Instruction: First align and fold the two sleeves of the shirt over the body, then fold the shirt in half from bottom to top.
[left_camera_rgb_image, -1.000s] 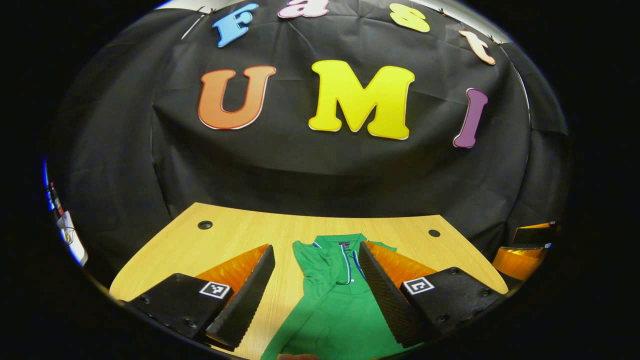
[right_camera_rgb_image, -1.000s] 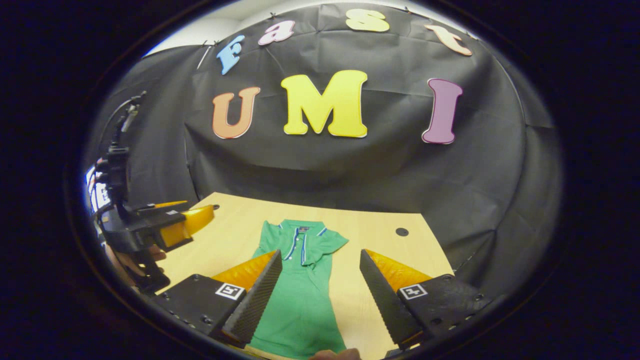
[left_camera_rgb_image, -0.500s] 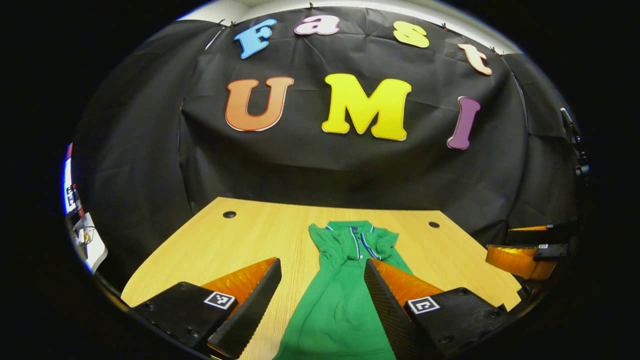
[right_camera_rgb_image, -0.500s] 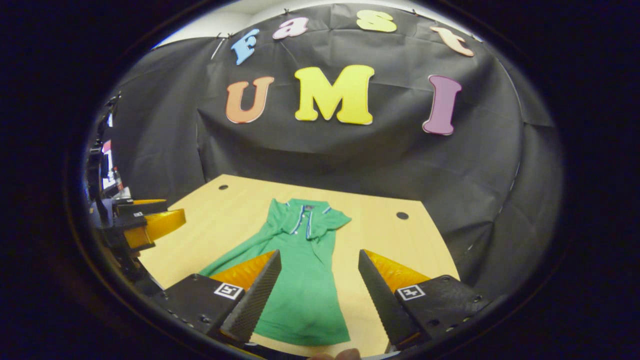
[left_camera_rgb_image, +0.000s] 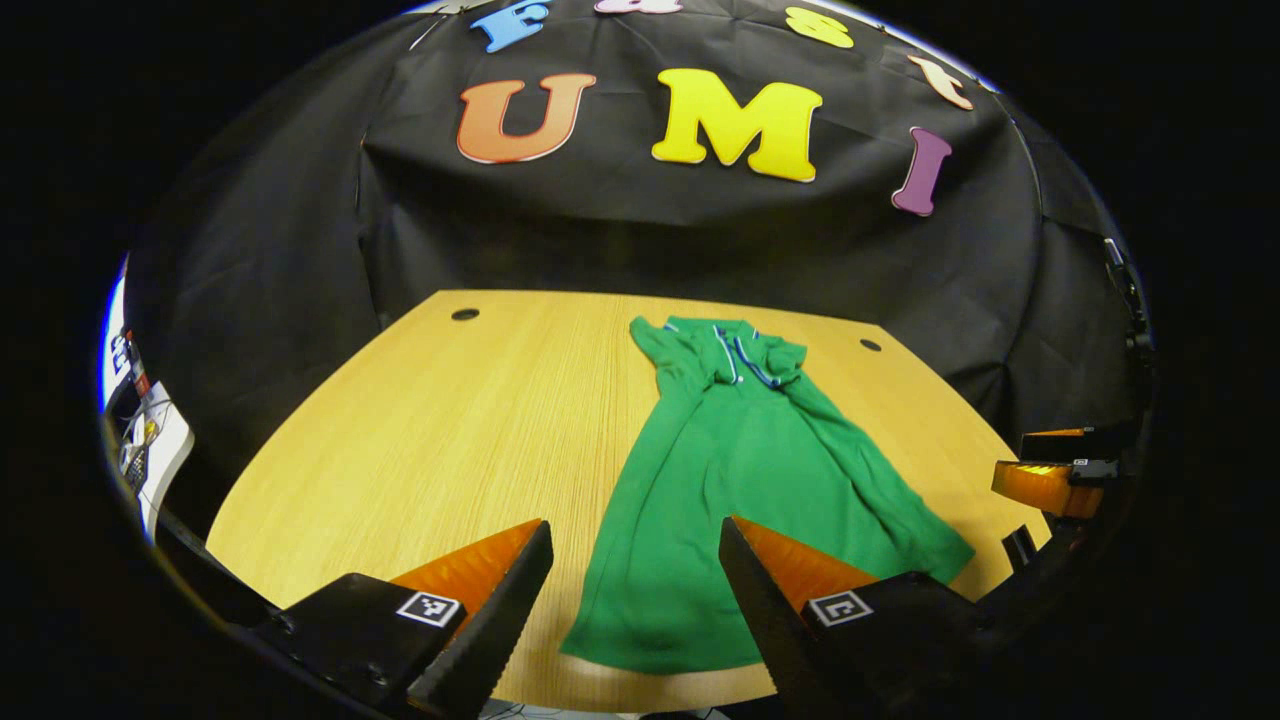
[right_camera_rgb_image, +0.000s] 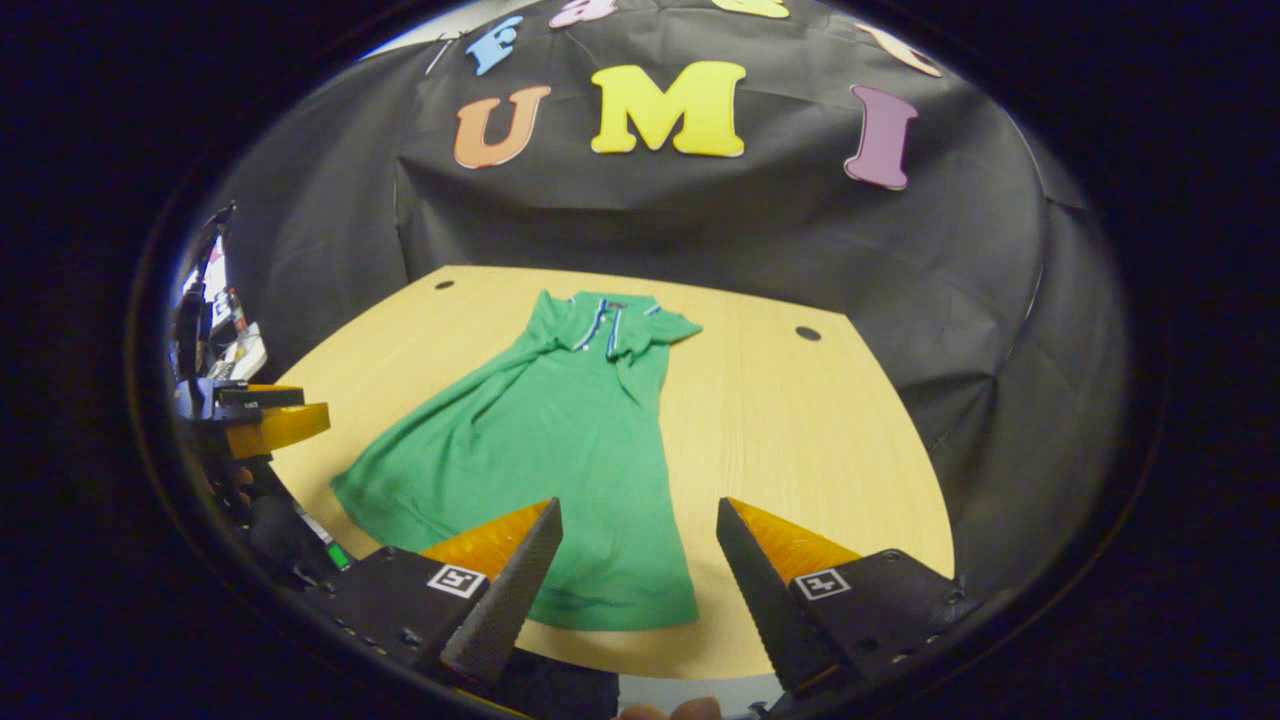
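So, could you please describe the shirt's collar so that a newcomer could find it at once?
Start at the wooden table in front of the booth's black cloth wall. A green polo shirt lies lengthwise on it, hem toward the near edge. The collar is at the far end, green with thin white and blue trim lines.

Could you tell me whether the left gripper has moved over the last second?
Yes. The left gripper has pulled back and up from the shirt: a second ago its fingers framed the collar, and now the table's near edge and the whole shirt show.
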